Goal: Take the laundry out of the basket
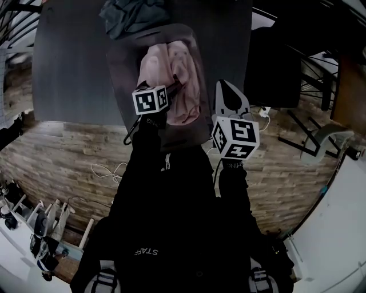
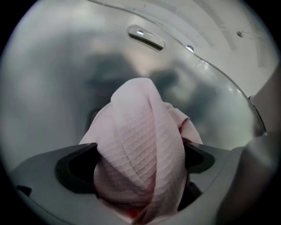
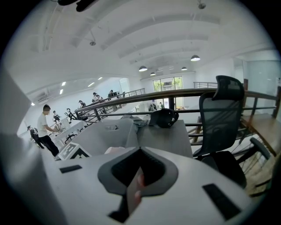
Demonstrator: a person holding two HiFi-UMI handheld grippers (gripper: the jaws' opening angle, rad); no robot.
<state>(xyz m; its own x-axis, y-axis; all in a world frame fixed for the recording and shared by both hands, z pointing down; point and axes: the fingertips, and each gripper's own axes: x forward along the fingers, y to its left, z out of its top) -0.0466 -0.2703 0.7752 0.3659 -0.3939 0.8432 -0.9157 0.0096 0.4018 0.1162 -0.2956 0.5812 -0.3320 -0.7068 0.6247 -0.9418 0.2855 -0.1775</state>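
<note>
A grey plastic laundry basket [image 1: 117,74] stands on the dark table [image 1: 68,57] with pink laundry [image 1: 171,74] inside. My left gripper [image 1: 174,87] reaches down into the basket onto that laundry. In the left gripper view a bunched fold of pink waffle-weave cloth [image 2: 140,132] stands between the jaws, which are spread wide; a dark gap shows beside the left pad. The basket wall [image 2: 52,88] surrounds it. My right gripper [image 1: 225,86] hovers at the basket's right edge, above the table, jaws shut with nothing held [image 3: 134,189].
A heap of dark grey-blue clothes [image 1: 128,17] lies on the table beyond the basket. A dark bag-like object [image 3: 163,117] sits at the table's far end. An office chair [image 3: 219,114] stands to the right, by a railing. People stand far off at the left.
</note>
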